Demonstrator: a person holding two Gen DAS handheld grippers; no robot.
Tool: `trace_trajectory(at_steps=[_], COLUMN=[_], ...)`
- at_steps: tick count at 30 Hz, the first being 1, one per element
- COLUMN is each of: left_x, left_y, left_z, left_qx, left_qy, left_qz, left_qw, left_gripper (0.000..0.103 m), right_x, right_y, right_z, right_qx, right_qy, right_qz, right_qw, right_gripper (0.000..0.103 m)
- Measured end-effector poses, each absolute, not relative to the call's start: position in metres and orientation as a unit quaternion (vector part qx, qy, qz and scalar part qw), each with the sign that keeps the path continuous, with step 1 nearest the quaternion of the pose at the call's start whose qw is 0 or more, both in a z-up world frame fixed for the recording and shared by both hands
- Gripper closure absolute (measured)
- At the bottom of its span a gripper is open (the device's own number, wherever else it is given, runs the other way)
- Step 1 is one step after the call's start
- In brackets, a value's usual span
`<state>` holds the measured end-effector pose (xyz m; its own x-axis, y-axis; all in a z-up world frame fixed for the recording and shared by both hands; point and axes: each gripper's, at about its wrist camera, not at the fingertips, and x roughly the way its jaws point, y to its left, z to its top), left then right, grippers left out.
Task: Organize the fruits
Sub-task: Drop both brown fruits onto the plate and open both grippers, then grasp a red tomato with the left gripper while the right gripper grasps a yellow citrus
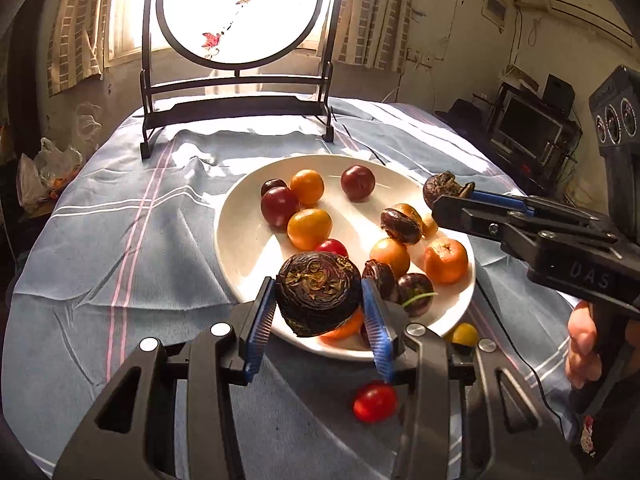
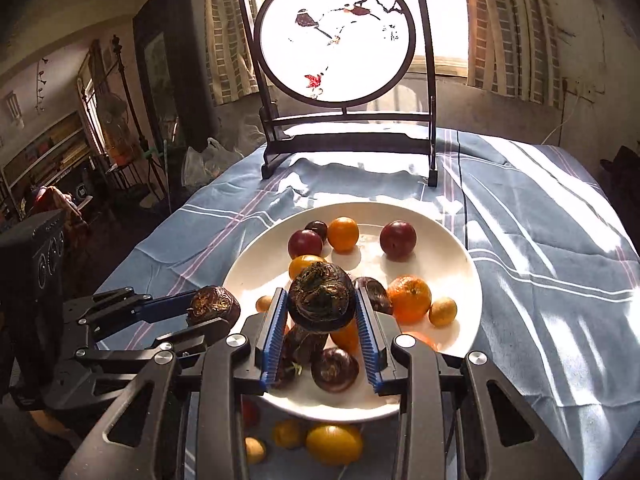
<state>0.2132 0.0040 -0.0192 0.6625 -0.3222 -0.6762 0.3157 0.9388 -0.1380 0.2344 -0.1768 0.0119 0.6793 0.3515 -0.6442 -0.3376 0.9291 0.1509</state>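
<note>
A white plate [image 1: 240, 216] on the striped blue cloth holds several fruits: orange, dark red and dark brown ones. My left gripper [image 1: 318, 308] is shut on a dark brown wrinkled fruit [image 1: 318, 294] above the plate's near rim. My right gripper [image 2: 322, 312] is shut on another dark brown fruit [image 2: 322, 296] over the plate [image 2: 448, 240]. In the left wrist view the right gripper [image 1: 456, 196] enters from the right with its fruit [image 1: 444, 188]. In the right wrist view the left gripper [image 2: 216, 312] enters from the left with its fruit [image 2: 214, 304].
A red tomato [image 1: 374, 402] and a yellow fruit [image 1: 464, 334] lie on the cloth beside the plate. Several yellow fruits [image 2: 334, 442] lie near the plate's front rim. A dark framed round screen [image 1: 238, 12] stands at the table's back.
</note>
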Motion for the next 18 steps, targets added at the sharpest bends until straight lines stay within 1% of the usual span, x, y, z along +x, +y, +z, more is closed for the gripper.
trace_trajectory(at_steps=[3, 4, 5, 6, 7, 9, 13, 15, 18], left_x=[0.236, 0.241, 0.243, 0.243, 0.240, 0.227, 0.185, 0.164, 0.145], left_y=[0.001, 0.002, 0.003, 0.006, 0.010, 0.017, 0.017, 0.009, -0.001], left_z=[-0.027, -0.030, -0.031, -0.031, -0.029, -0.025, -0.025, -0.033, -0.050], left_qx=[-0.005, -0.005, -0.007, -0.013, -0.020, -0.025, 0.003, 0.040, 0.066], left_qy=[0.389, 0.394, 0.395, 0.395, 0.392, 0.384, 0.382, 0.390, 0.406], left_qz=[-0.177, -0.171, -0.165, -0.161, -0.158, -0.161, -0.186, -0.191, -0.200], left_qw=[0.904, 0.903, 0.904, 0.904, 0.906, 0.909, 0.905, 0.900, 0.889], left_gripper=[0.060, 0.059, 0.056, 0.048, 0.043, 0.038, 0.038, 0.038, 0.038], right_x=[0.252, 0.253, 0.251, 0.247, 0.241, 0.225, 0.184, 0.167, 0.148], right_y=[-0.174, -0.175, -0.177, -0.180, -0.183, -0.189, -0.211, -0.224, -0.240], right_z=[0.005, 0.004, 0.005, 0.006, 0.007, 0.009, 0.000, -0.010, -0.027], right_qx=[0.022, 0.025, 0.030, 0.033, 0.031, 0.024, 0.023, 0.035, 0.067], right_qy=[0.357, 0.355, 0.349, 0.344, 0.342, 0.336, 0.334, 0.335, 0.339], right_qz=[0.180, 0.172, 0.166, 0.165, 0.167, 0.168, 0.165, 0.161, 0.161], right_qw=[0.916, 0.919, 0.922, 0.924, 0.924, 0.926, 0.928, 0.928, 0.925], right_gripper=[0.068, 0.065, 0.052, 0.050, 0.050, 0.050, 0.050, 0.050, 0.050])
